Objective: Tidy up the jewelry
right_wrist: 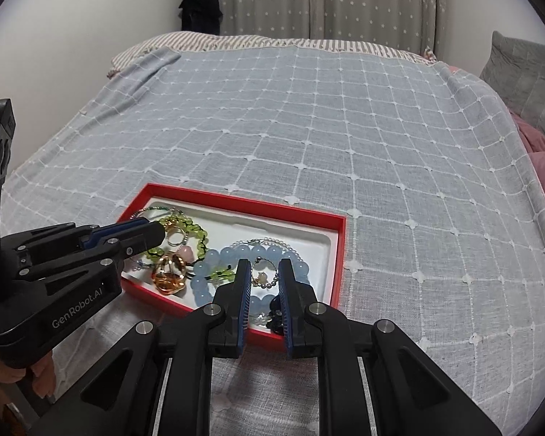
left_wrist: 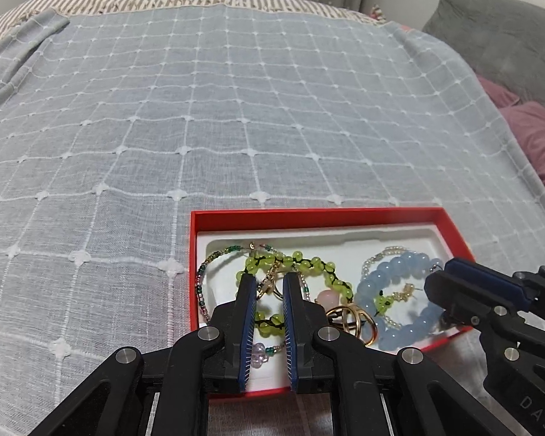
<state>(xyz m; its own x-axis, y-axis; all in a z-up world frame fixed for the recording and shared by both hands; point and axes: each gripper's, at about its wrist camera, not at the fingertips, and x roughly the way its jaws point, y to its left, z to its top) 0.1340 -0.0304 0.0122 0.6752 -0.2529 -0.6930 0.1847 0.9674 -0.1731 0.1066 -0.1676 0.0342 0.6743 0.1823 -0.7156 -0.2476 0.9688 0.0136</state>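
Observation:
A red box (left_wrist: 194, 272) with a white liner lies on the bed and holds jewelry: a green bead bracelet (left_wrist: 309, 263), a pale blue bead bracelet (left_wrist: 399, 272), gold rings (left_wrist: 350, 318), a thin seed-bead bracelet (left_wrist: 209, 265) and a small pearl strand (left_wrist: 376, 256). My left gripper (left_wrist: 269, 281) hovers open over the green bracelet with a gold clasp between its fingers, nothing gripped. My right gripper (right_wrist: 265, 272) is open over the blue bracelet (right_wrist: 218, 258) and a small hoop earring (right_wrist: 263, 267). The box (right_wrist: 339, 250) also shows in the right wrist view.
The box sits near the front edge of a bed covered with a blue-grey checked blanket (left_wrist: 236, 109). A grey cushion (left_wrist: 501, 36) and pink pillows (left_wrist: 537, 138) lie at the right. Curtains (right_wrist: 327, 0) hang behind the bed.

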